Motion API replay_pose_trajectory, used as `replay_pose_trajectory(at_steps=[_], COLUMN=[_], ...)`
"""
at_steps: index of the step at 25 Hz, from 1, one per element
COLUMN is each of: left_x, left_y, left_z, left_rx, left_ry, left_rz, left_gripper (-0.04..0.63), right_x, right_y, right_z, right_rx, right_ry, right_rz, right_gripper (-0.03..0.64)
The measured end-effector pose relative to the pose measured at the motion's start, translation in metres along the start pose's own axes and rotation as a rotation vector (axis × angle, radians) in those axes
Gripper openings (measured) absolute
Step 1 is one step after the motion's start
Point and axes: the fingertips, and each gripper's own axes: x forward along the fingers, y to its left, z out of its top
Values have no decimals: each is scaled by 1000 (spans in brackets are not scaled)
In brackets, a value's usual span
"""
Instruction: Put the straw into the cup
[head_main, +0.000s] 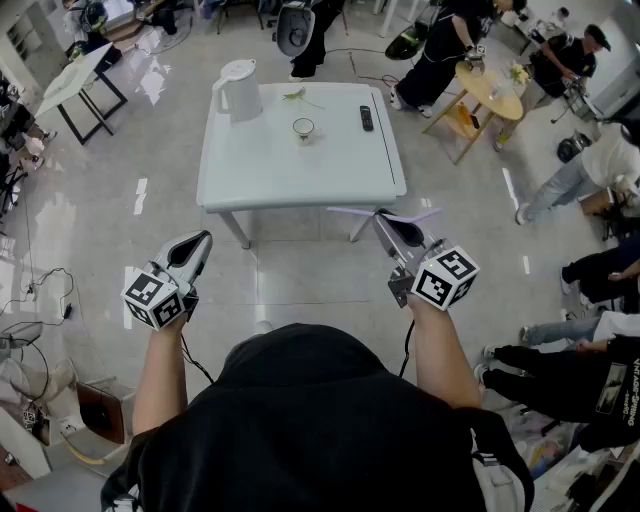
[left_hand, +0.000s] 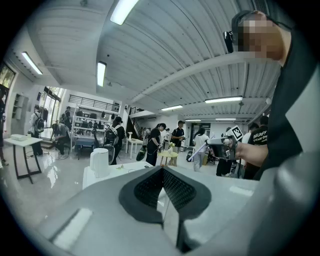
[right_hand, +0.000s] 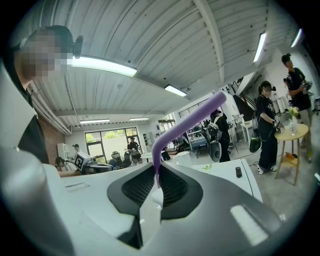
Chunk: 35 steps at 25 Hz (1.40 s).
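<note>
Currently the right gripper (head_main: 385, 222) pinches the purple straw (right_hand: 187, 122) crosswise, the left gripper (head_main: 203, 240) closed on nothing, so the straw may swivel and miss the small cup (head_main: 303, 127) on the table (head_main: 250, 170) at twelve o'clock.

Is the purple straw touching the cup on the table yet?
Apart. The head view shows the straw clamped in the right gripper near the front edge of the table, bare tabletop between it and the cup.

Cup (head_main: 303, 127) on table (head_main: 300, 170), kettle (head_main: 238, 90) left, remote (head_main: 366, 118) right (both on it)
</note>
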Motion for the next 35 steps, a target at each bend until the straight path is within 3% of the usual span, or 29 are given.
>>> replay_pose_trajectory(at_steps=[9, 18, 35], left_x=[19, 30, 40], left_y=[-20, -37, -39], left_z=[7, 14, 6], left_rx=[8, 7, -6], left_ry=[4, -11, 5], left_rz=[-7, 15, 15], left_gripper=[0, 0, 0], right_x=[-17, -27, -35], right_y=[-14, -4, -16], right_z=[2, 10, 29], right_rx=[-2, -170, -182], right_ry=[-12, 1, -59], right_rz=[16, 69, 24], right_gripper=[58, 61, 61])
